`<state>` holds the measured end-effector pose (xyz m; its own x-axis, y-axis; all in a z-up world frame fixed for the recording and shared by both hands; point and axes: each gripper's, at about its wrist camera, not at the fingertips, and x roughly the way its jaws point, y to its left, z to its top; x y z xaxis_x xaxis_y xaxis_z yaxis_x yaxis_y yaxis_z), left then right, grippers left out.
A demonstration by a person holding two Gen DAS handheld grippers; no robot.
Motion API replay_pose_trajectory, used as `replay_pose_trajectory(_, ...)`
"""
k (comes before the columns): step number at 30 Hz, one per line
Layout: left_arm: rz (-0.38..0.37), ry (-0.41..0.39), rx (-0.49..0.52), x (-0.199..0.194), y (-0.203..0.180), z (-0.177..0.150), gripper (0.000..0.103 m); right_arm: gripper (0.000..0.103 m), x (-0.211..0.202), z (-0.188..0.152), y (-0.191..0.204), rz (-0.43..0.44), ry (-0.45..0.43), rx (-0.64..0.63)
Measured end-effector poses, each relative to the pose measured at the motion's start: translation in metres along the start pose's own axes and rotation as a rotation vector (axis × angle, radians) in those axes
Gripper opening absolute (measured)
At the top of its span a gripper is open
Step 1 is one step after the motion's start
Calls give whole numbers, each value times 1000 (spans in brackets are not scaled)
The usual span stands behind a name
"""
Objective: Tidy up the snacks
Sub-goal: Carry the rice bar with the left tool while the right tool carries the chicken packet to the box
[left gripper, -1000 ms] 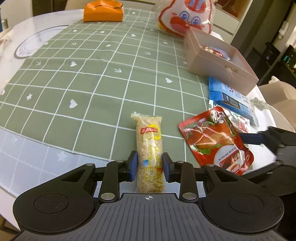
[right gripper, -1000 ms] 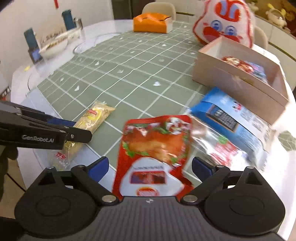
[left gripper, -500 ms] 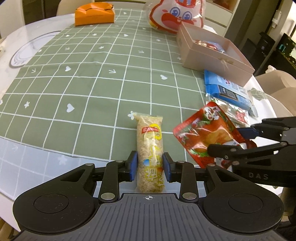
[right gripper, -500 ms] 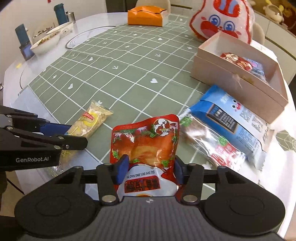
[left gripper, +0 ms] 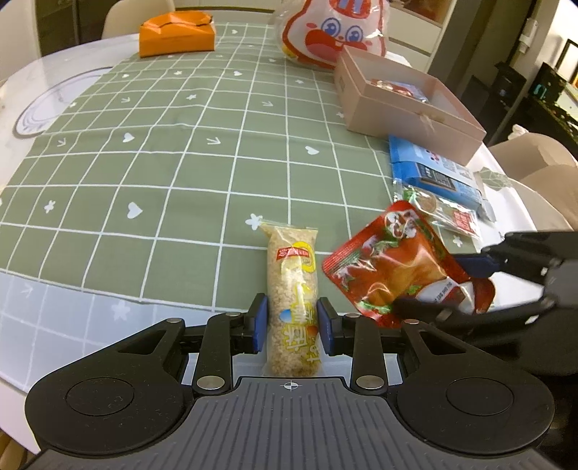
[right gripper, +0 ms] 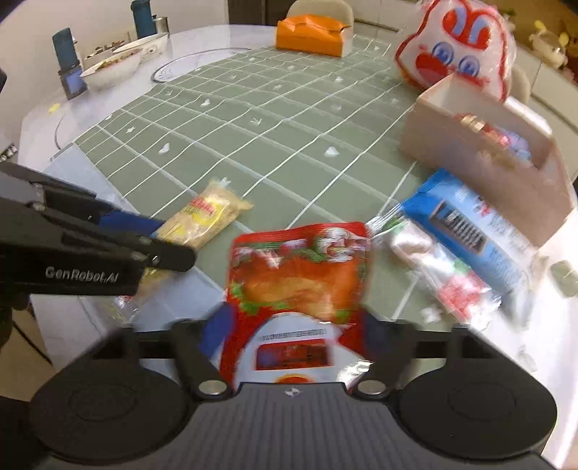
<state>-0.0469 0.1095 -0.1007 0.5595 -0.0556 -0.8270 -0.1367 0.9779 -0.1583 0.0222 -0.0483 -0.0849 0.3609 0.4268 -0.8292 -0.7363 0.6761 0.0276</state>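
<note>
My left gripper [left gripper: 290,323] is shut on a long clear pack of puffed rice [left gripper: 292,285], which lies at the near edge of the green checked cloth [left gripper: 173,152]. My right gripper [right gripper: 292,325] is shut on a red foil snack pouch [right gripper: 300,274] and holds it lifted and tilted above the table; that pouch [left gripper: 390,267] also shows to the right in the left wrist view. The rice pack [right gripper: 206,215] and the left gripper [right gripper: 159,242] show at the left of the right wrist view. A pink open box [left gripper: 408,108] with snacks inside stands at the far right.
A blue snack bag [left gripper: 433,173] and a clear packet with a red label [left gripper: 444,213] lie between the pouch and the box. A rabbit-shaped bag [left gripper: 336,29] stands behind the box. An orange box [left gripper: 177,32] is at the far side. Bowls and bottles [right gripper: 108,65] stand far left.
My right gripper closed on the red pouch and has lifted and tilted it off the table. My left gripper stays shut on the rice pack, little moved.
</note>
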Motion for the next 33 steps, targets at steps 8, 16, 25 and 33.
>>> replay_pose_trajectory(8,-84,39,-45,1,-10,0,33,32,-24,0,-31,32,18,102)
replay_pose_trajectory(16,-148,36,28,1,-49,9,33,23,-41,-2,-77,94,55,258)
replay_pose_trajectory(25,-159,5,44,0,-86,48,33,20,-60,16,-115,101,-10,258)
replay_pose_trajectory(33,-171,-71,38,2,-105,109,33,19,-82,51,-150,97,-95,220)
